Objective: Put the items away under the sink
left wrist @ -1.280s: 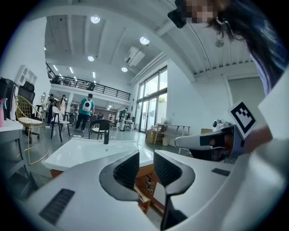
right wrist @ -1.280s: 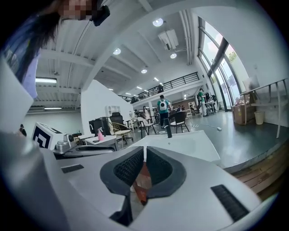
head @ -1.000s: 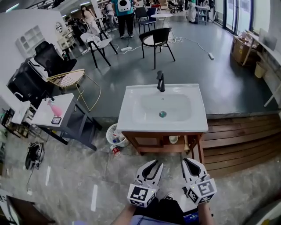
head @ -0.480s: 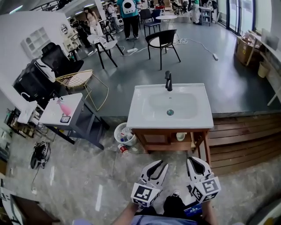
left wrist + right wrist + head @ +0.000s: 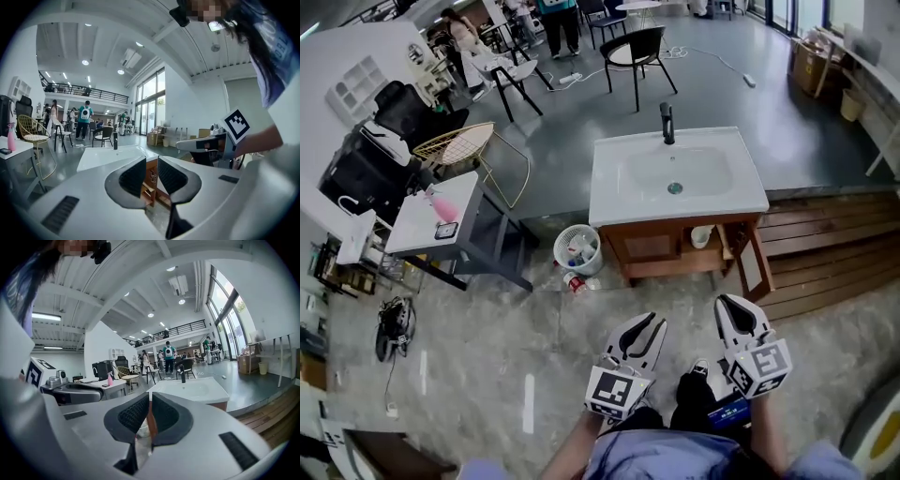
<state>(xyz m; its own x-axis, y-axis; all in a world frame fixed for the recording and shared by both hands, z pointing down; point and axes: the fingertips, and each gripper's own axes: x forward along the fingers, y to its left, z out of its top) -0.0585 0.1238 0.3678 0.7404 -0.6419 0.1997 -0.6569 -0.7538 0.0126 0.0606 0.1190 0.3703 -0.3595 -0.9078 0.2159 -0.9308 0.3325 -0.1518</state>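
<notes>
Between sink and left gripper, open floor.

A grey floor is carrying a sink cabinet; a white basket is standing at its 9 o'clock, a can lying just beside it.

The head camera looks forward and steeply down from high above the floor, taking in the sink vanity well ahead, with the left claw and right claw at the bottom edge. Each claw camera sits low behind its own jaws, facing level toward that vanity. All three views share its white basin and black faucet
</notes>
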